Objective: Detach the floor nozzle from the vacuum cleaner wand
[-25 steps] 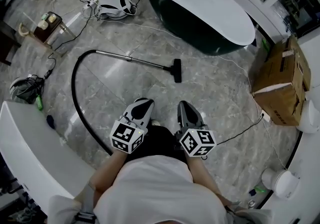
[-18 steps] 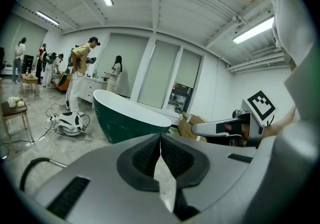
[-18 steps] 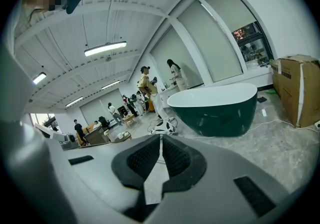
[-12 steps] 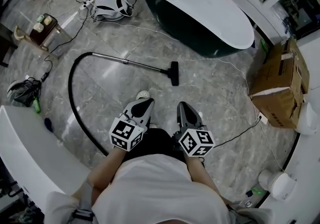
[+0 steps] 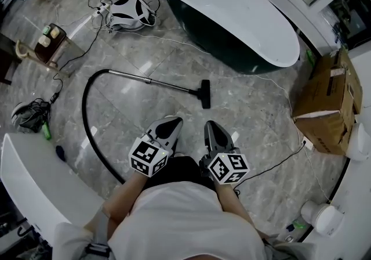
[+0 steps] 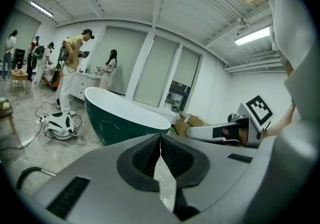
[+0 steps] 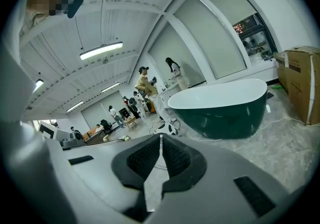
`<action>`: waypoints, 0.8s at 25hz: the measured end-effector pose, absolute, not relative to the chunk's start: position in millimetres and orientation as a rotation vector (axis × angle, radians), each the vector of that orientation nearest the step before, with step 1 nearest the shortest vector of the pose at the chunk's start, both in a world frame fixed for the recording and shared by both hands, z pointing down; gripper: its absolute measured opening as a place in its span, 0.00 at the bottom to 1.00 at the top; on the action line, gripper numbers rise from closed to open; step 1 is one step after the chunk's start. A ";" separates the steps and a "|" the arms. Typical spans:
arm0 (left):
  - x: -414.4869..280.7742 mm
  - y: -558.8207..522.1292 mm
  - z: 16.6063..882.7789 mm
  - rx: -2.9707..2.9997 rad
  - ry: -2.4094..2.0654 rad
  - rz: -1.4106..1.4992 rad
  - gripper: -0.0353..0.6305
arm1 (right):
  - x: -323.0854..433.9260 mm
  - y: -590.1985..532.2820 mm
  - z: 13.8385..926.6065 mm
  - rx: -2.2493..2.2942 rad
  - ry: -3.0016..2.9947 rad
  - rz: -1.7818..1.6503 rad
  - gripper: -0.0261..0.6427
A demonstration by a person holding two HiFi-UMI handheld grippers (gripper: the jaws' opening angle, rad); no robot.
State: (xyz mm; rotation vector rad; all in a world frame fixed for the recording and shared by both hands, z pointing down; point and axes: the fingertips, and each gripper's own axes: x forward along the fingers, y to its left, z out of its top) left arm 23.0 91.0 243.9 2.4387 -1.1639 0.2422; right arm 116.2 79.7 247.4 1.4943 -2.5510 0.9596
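Observation:
In the head view a black floor nozzle (image 5: pixel 204 93) lies on the marble floor, joined to a silver wand (image 5: pixel 149 80) that runs left into a curved black hose (image 5: pixel 87 115). My left gripper (image 5: pixel 170 123) and right gripper (image 5: pixel 211 128) hover side by side at chest height, nearer me than the nozzle and apart from it. Both are shut with nothing between the jaws. In the left gripper view the jaws (image 6: pixel 160 139) meet, with the right gripper's marker cube at the right. In the right gripper view the jaws (image 7: pixel 160 140) are closed too. The nozzle is hidden in both gripper views.
A dark green bathtub (image 5: pixel 232 15) with a white rim stands beyond the nozzle. A cardboard box (image 5: pixel 327 102) sits at the right wall. The white vacuum body (image 5: pixel 130 9) with cables lies at the back left. A white counter (image 5: pixel 29 177) borders my left. People stand at the far side.
The view has shifted: the nozzle and wand sit slightly lower and to the right than half a second ago. Both grippers stay shut and side by side.

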 end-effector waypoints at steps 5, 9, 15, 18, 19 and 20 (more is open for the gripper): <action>11.9 53.9 244.3 2.439 -1.145 0.280 0.07 | 108.5 50.2 243.1 1.524 -2.534 0.950 0.08; 4.7 19.0 241.4 2.442 -1.127 0.284 0.07 | 108.5 23.0 237.6 1.576 -2.512 0.940 0.08; 0.2 -22.7 236.9 2.470 -1.046 0.245 0.07 | 103.8 -8.8 237.6 1.647 -2.470 0.909 0.08; -0.7 -38.9 238.7 2.482 -1.008 0.244 0.07 | 100.3 -24.1 237.9 1.671 -2.453 0.907 0.08; -1.9 -44.1 239.4 2.483 -1.003 0.246 0.07 | 98.9 -28.9 237.6 1.676 -2.450 0.904 0.08; -3.5 -49.6 239.7 2.484 -1.002 0.245 0.07 | 97.2 -33.6 237.0 1.679 -2.450 0.902 0.08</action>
